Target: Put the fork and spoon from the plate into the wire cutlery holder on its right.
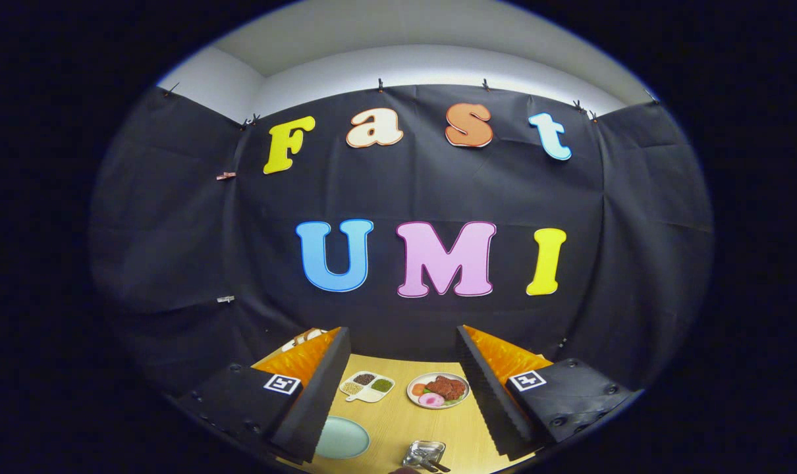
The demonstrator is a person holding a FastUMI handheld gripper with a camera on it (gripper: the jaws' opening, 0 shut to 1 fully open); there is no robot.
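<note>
Wood-grain table point(398, 421) in a pale yellowish tone carries everything in the booth, and black cloth point(174, 230) hangs behind it and on both sides, pinned up by small clips; above the cloth a strip of grey-white wall point(425, 62) and ceiling shows. The jaws point(403, 342) stand spread wide apart, holding nothing, their black ribbed faces turned toward each other, with orange backing and black housings that carry small square markers. Between the fingers, on the far part of the table, lies a white divided dish point(367, 386) with dark, green and pale fillings, and just to its right a round plate of food point(438, 390) with a brown portion, something pink and something orange. Nearer, close beside the left finger, sits a plain pale blue-green plate point(343, 438), partly hidden by that finger. To its right, at the near edge of the table, a shiny metal tray-like piece point(423, 454) holds dark-handled utensils; whether these are the fork and spoon cannot be told.
</note>
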